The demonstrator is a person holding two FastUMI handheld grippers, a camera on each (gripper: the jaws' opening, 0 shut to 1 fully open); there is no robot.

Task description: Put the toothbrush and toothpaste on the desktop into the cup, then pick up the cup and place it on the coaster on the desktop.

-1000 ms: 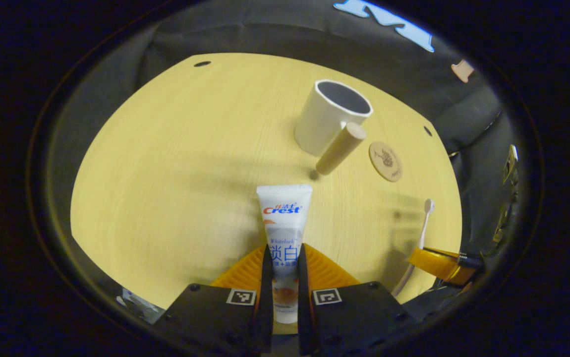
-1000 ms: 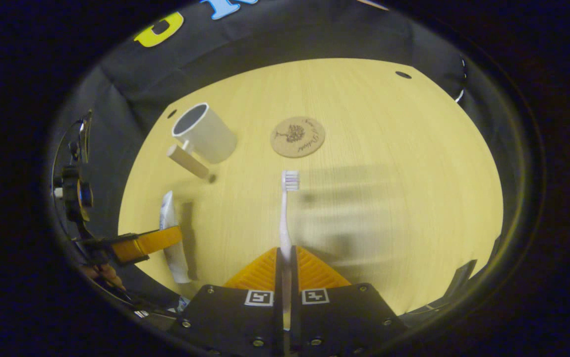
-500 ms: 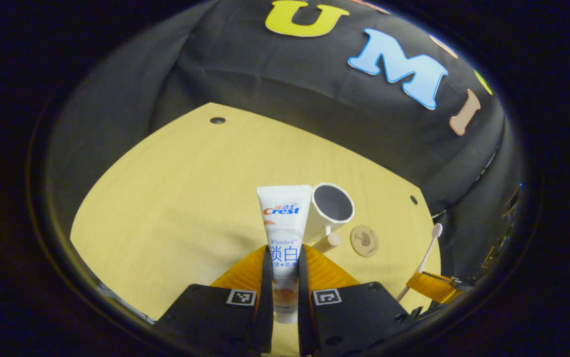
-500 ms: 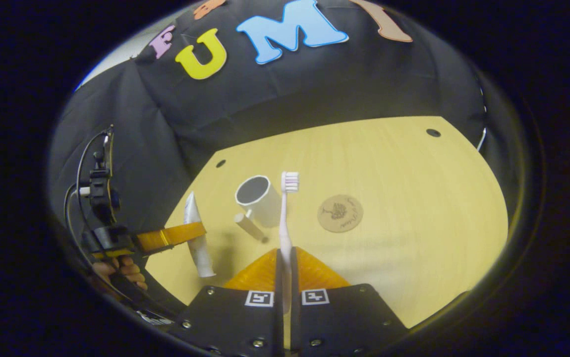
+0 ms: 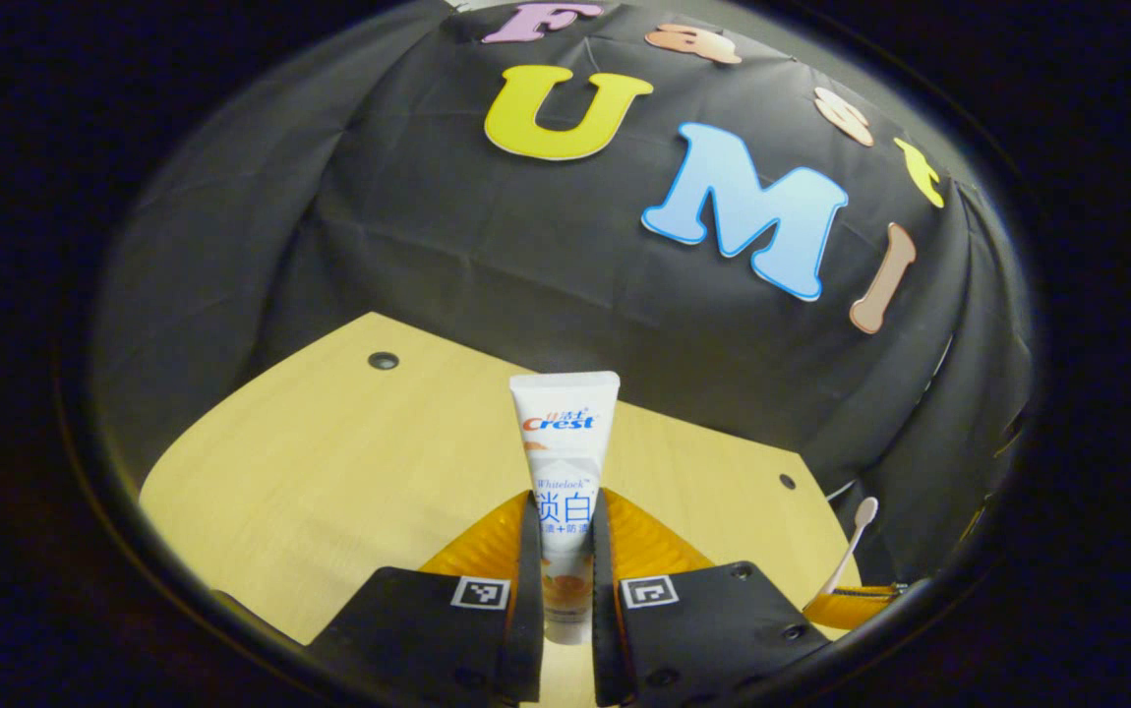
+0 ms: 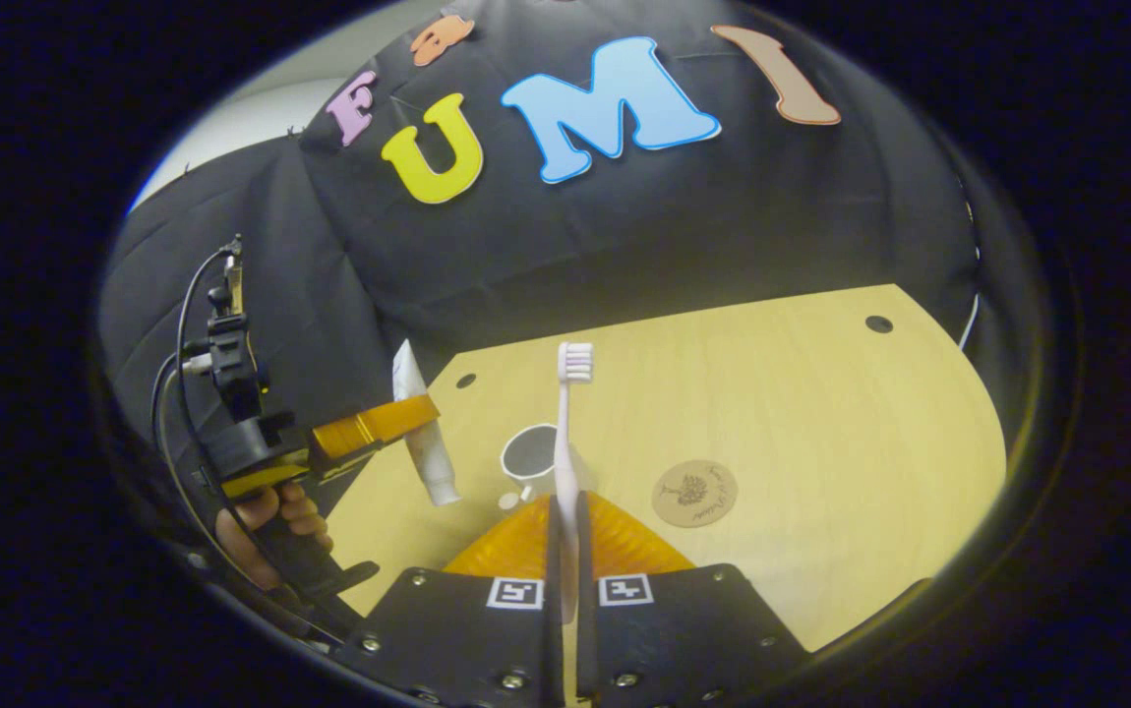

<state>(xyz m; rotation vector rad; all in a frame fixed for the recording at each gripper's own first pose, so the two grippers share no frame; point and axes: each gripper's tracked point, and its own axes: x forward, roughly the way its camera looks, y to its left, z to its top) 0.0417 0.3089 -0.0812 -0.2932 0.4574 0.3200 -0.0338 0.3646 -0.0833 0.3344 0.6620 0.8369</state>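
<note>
In the left gripper view, the left gripper (image 5: 562,551) is closed on the toothpaste (image 5: 564,462), both fingers pressing the lower part of the tube, which stands upright between them with its flat crimped end uppermost. Beyond it lies the pale wooden desktop (image 5: 329,462), and at the lower right edge the bristled tip of the toothbrush (image 5: 855,536) rises from the other gripper.

In the right gripper view, the right gripper (image 6: 562,551) is closed on the toothbrush (image 6: 565,433), pinching its thin handle so the brush stands straight up with the bristle head on top. Just behind the handle on the desktop (image 6: 772,393) sits the white cup (image 6: 530,458), its mouth open upward. The round coaster (image 6: 694,494) lies to the right of the cup, apart from it. At the left, a hand (image 6: 266,516) holds the left gripper (image 6: 398,418) above the desktop, with the toothpaste (image 6: 423,433) clamped in it, tilted, near the cup but not touching it.
</note>
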